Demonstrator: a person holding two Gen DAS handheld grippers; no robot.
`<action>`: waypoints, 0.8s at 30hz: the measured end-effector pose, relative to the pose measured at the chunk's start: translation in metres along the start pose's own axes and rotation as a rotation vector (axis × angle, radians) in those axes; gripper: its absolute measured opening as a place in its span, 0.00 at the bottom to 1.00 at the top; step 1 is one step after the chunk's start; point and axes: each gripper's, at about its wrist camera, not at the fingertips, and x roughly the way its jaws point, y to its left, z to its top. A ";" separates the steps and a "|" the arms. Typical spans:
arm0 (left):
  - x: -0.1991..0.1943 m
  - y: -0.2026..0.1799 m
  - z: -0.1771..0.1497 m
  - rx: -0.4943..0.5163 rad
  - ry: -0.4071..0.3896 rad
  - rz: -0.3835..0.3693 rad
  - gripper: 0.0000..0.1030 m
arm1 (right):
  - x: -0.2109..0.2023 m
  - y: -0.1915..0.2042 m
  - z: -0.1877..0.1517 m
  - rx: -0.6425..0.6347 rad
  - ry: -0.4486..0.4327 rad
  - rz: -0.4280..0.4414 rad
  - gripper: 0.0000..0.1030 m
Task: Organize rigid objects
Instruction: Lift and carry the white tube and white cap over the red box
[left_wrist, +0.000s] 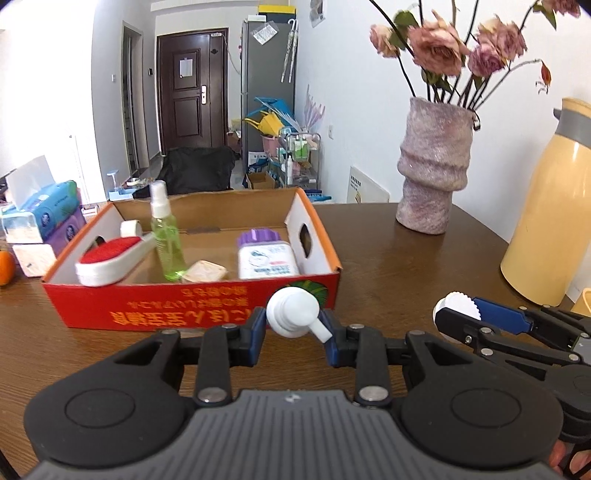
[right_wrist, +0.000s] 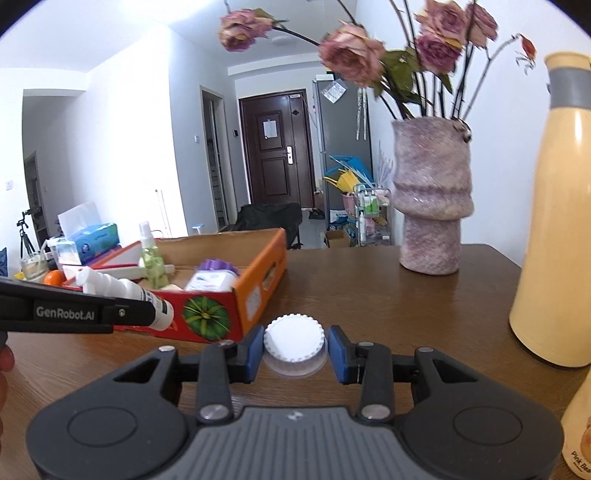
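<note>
Left wrist view: left gripper (left_wrist: 295, 334) closed on a white pump bottle (left_wrist: 293, 312), blue pads pressing its sides, nozzle pointing lower right; bottle held above the wooden table (left_wrist: 388, 266), just in front of the red cardboard box (left_wrist: 147, 308); in the box: a lint brush with red face (left_wrist: 110, 258) at left, green spray bottle (left_wrist: 166, 236) upright, small beige packet (left_wrist: 204, 272), white jar with purple lid (left_wrist: 266, 254) at right; right gripper (left_wrist: 456, 314) at right edge, clamped on a white round-lidded jar (left_wrist: 458, 304); pink vase (left_wrist: 434, 166) with dried roses and a yellow flask (left_wrist: 546, 206) stand right of the box; tissue packs (left_wrist: 44, 210) and an orange (left_wrist: 5, 266) left of it.

Right wrist view: right gripper (right_wrist: 295, 349) closed on the jar (right_wrist: 294, 341), ridged white lid up, clear body below, held over bare table (right_wrist: 369, 288); left gripper's arm enters from the left, pump bottle (right_wrist: 122, 290) lying tilted in it, near the box's (right_wrist: 258, 291) front corner; vase (right_wrist: 432, 199) and flask (right_wrist: 554, 221) to the right.
</note>
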 end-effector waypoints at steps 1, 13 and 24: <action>-0.003 0.004 0.001 -0.002 -0.005 0.002 0.32 | 0.000 0.004 0.002 -0.002 -0.004 0.002 0.36; -0.025 0.046 0.015 -0.025 -0.056 0.017 0.32 | 0.001 0.049 0.025 -0.042 -0.037 0.025 0.36; -0.026 0.086 0.031 -0.026 -0.074 0.039 0.32 | 0.014 0.086 0.045 -0.063 -0.052 0.026 0.36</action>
